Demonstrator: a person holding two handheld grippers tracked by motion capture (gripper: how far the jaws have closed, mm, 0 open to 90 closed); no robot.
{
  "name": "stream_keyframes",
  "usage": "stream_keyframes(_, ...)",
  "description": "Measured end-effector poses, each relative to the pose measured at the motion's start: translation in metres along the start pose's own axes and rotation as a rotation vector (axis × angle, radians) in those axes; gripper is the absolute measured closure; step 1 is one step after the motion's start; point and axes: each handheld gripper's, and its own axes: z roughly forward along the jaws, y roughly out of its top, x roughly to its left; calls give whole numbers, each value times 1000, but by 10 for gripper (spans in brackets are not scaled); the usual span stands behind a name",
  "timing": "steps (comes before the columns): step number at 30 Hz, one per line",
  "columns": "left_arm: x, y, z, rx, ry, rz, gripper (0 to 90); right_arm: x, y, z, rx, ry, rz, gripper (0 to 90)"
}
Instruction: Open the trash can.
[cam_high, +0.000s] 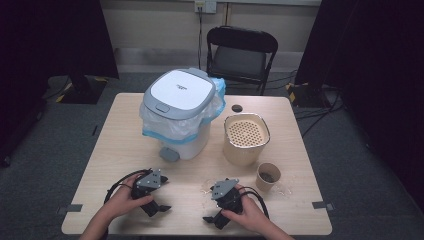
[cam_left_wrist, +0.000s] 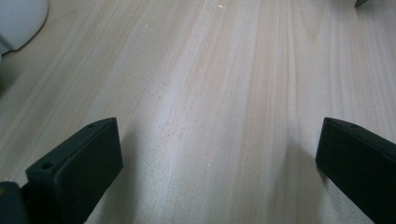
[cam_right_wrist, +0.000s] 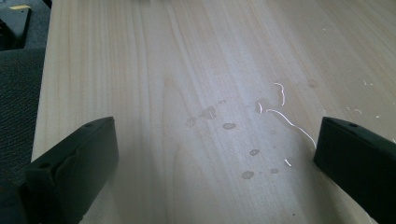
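Note:
My left gripper rests low over the near left part of the light wooden table, held in a hand. In the left gripper view its jaws stand wide apart, with bare wood between them. My right gripper sits near the front edge, right of centre, and is also open. Nothing lies between its jaws except small water drops on the wood. A pedal bin with a white lid and a clear bag liner stands at mid-table.
A beige perforated basket stands right of the bin. A paper cup with dark contents sits in front of it. A small dark round cap lies at the far edge. A black folding chair stands behind the table.

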Motion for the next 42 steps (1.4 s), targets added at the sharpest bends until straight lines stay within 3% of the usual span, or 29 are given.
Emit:
stream_keyframes(6,0,1,0,10,7,0,0,0,0,0,0,0,0,0)
stream_keyframes(11,-2,-1,-2,-9,7,-44,12,0,0,0,0,0,-1,0)
stream_keyframes(14,-3,1,-9,1,22,-75,91,0,0,0,0,1,-1,0)
stream_keyframes(15,-3,3,-12,9,28,-117,210,0,0,0,0,0,-1,0)
stream_keyframes(17,-3,5,-14,23,41,-138,146,0,0,0,0,0,-1,0)
stream_keyframes(19,-4,6,-16,27,40,-142,176,0,0,0,1,0,-1,0)
stream_keyframes(22,-5,11,-19,14,32,-180,163,0,0,0,0,0,0,0)
stream_keyframes(31,-9,30,-38,-12,70,-239,161,0,0,0,-2,0,-3,0)
stream_keyframes(37,-5,39,-53,-41,90,-291,160,0,0,0,-2,0,-4,0)
stream_keyframes(40,-3,44,-61,-23,101,-302,160,0,0,0,-2,0,-4,0)
stream_keyframes(42,-1,47,-67,-36,93,-321,174,0,0,0,-2,0,-4,0)
